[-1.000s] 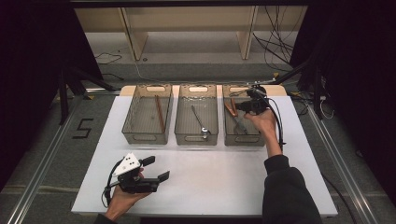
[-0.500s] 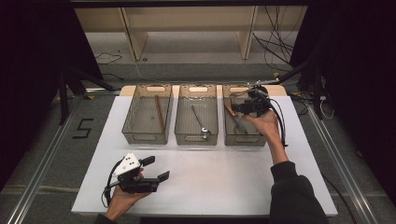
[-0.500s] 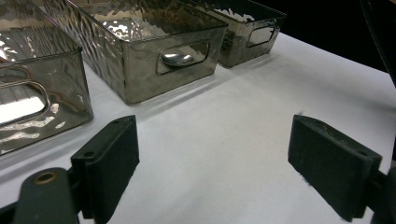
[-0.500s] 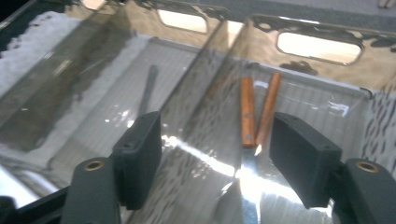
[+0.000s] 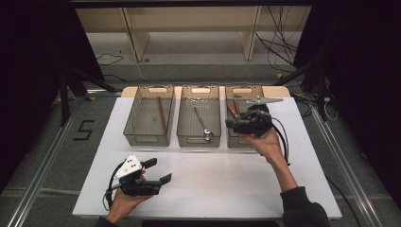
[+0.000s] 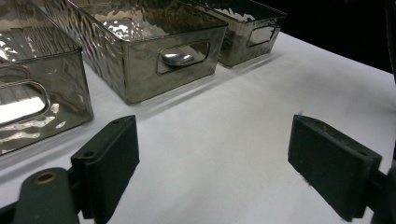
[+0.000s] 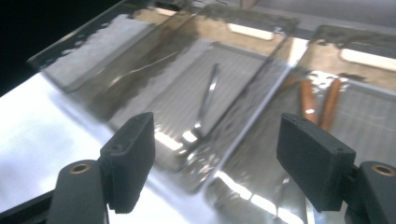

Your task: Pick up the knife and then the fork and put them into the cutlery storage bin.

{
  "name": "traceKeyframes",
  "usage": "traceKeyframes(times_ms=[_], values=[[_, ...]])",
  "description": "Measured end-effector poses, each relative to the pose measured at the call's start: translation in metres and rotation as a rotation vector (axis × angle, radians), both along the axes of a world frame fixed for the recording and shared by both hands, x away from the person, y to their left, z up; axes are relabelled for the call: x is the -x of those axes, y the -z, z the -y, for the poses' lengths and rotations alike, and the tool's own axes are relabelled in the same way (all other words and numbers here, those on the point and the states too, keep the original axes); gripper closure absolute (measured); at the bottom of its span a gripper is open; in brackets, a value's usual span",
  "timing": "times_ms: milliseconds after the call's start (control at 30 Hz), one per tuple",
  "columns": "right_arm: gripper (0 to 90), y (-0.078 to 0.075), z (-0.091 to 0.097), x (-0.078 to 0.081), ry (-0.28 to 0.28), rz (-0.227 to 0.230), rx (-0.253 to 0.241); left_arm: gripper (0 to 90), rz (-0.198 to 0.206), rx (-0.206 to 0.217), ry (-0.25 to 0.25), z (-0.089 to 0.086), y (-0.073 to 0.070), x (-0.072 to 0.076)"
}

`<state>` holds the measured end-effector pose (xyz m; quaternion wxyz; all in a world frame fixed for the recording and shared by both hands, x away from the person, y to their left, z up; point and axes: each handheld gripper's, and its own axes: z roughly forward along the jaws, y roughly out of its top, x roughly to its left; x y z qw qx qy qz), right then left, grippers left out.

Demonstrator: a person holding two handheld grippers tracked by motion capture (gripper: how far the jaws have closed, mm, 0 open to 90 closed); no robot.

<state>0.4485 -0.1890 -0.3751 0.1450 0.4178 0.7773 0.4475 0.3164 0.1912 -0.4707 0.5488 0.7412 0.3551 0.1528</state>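
Three clear bins stand in a row at the far edge of the white table (image 5: 213,189). The right gripper (image 5: 232,124) hovers over the near end of the right bin (image 5: 242,91); its jaws have just been opening and stand wide with nothing between them. Two brown-handled utensils (image 7: 318,103) lie in that bin, just beyond the jaws. The middle bin (image 5: 200,90) holds a metal spoon (image 5: 202,124), the left bin (image 5: 157,90) a brown stick (image 5: 162,115). The left gripper (image 5: 158,171) rests low near the table's front edge, jaws released and empty
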Motion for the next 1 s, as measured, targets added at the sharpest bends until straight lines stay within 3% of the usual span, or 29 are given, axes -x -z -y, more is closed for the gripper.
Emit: traceKeyframes(times_ms=[300, 633, 1000], values=[[28.3, 0.016, -0.003, 0.038, -0.063, 0.037, -0.028, 16.1, -0.001, -0.003, 0.001, 0.000, 0.000, 0.000], [28.2, 0.027, 0.003, 0.065, -0.091, 0.074, -0.080, 16.1, -0.003, -0.002, 0.001, 0.000, 0.000, 0.000], [27.8, 0.043, 0.002, 0.086, -0.132, 0.097, -0.084, 16.1, -0.005, -0.004, -0.005, 0.000, 0.000, 0.001]])
